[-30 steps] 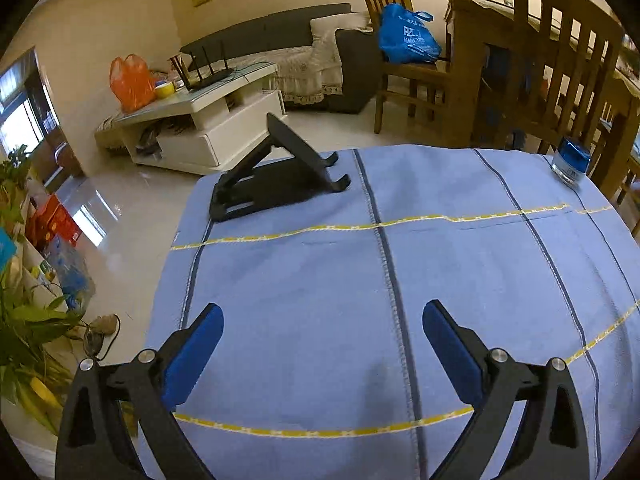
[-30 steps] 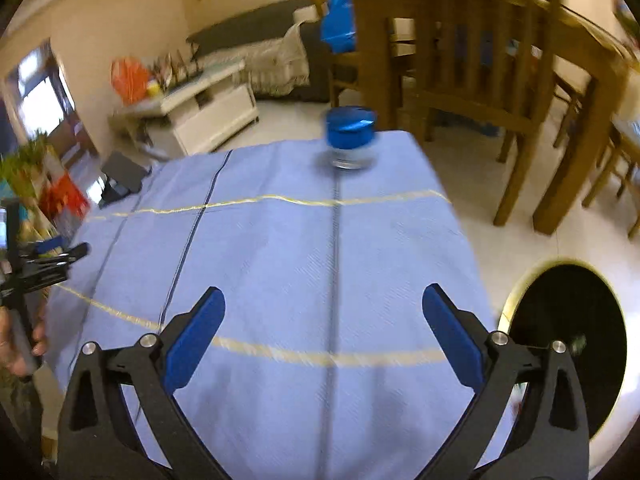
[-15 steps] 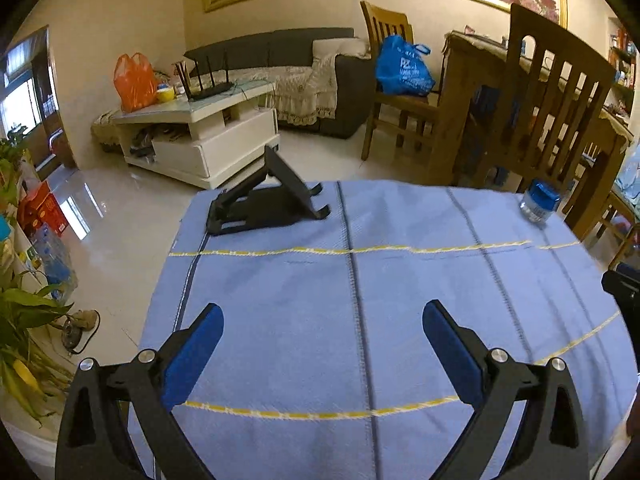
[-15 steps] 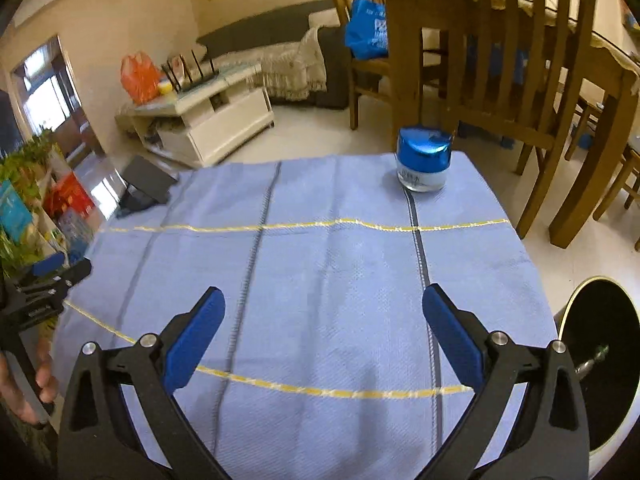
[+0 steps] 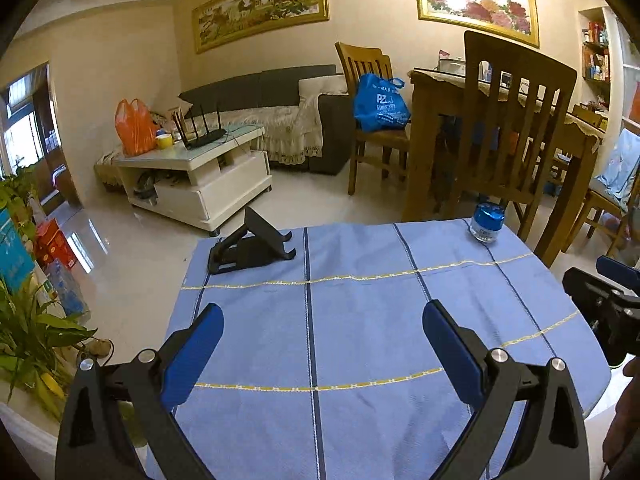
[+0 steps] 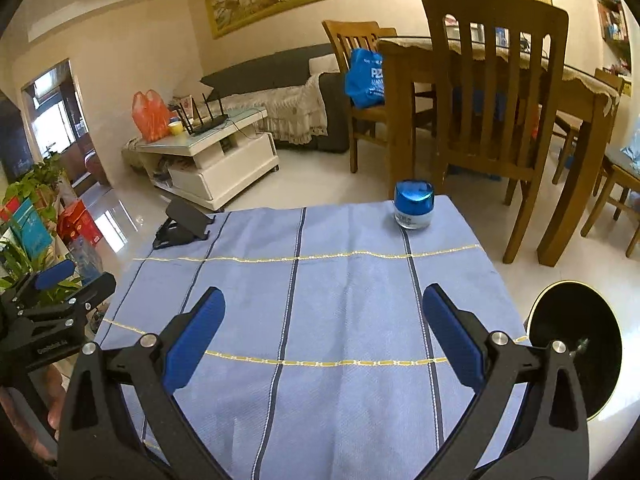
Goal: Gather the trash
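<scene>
A small jar with a blue lid (image 6: pixel 413 204) stands at the far right corner of the blue cloth-covered table (image 6: pixel 320 300); it also shows in the left wrist view (image 5: pixel 486 224). A black folding stand (image 5: pixel 250 246) sits at the far left corner, also seen in the right wrist view (image 6: pixel 184 224). A black trash bin (image 6: pixel 576 344) stands on the floor right of the table. My left gripper (image 5: pixel 322 344) is open and empty over the near part of the table. My right gripper (image 6: pixel 322 328) is open and empty too.
Wooden chairs (image 6: pixel 496 92) and a dining table (image 5: pixel 500 92) stand beyond the far right edge. A white TV stand (image 5: pixel 200 168) and sofa (image 5: pixel 280 112) lie farther back. Plants (image 5: pixel 28 340) and boxes line the left side.
Both grippers have drawn back and tilted up, so the table looks farther off and more of the room shows. Each gripper now appears at the edge of the other's view.
</scene>
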The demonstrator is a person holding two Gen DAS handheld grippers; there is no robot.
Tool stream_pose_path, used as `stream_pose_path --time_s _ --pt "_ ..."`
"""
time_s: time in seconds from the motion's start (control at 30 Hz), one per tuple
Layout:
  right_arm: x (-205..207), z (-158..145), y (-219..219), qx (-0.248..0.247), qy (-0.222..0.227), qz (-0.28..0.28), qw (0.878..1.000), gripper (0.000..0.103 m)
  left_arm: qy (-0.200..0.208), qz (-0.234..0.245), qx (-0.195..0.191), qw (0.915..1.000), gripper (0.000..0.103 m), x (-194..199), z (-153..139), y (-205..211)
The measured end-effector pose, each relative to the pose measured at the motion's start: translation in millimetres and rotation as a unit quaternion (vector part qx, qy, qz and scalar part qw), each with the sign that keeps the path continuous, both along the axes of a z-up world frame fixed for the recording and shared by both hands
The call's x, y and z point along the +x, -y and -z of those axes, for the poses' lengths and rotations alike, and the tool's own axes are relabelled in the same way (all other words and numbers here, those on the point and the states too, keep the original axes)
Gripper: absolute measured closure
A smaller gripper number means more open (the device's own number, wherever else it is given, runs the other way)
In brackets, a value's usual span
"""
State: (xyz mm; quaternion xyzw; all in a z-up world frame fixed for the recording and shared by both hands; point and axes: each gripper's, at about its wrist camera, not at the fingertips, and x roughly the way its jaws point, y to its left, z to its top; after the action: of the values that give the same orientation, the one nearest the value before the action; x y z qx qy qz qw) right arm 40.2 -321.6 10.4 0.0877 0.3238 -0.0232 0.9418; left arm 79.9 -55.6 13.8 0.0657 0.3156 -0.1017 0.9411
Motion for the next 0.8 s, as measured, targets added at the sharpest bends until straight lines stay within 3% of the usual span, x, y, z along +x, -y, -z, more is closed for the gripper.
stream_pose_path --time_s 0.8 --pt "-9 -11 -2 -0.006 0.013 -0.001 1.000 0.005 0.013 -0.009 0.002 0.9999 0.007 -12 -8 5"
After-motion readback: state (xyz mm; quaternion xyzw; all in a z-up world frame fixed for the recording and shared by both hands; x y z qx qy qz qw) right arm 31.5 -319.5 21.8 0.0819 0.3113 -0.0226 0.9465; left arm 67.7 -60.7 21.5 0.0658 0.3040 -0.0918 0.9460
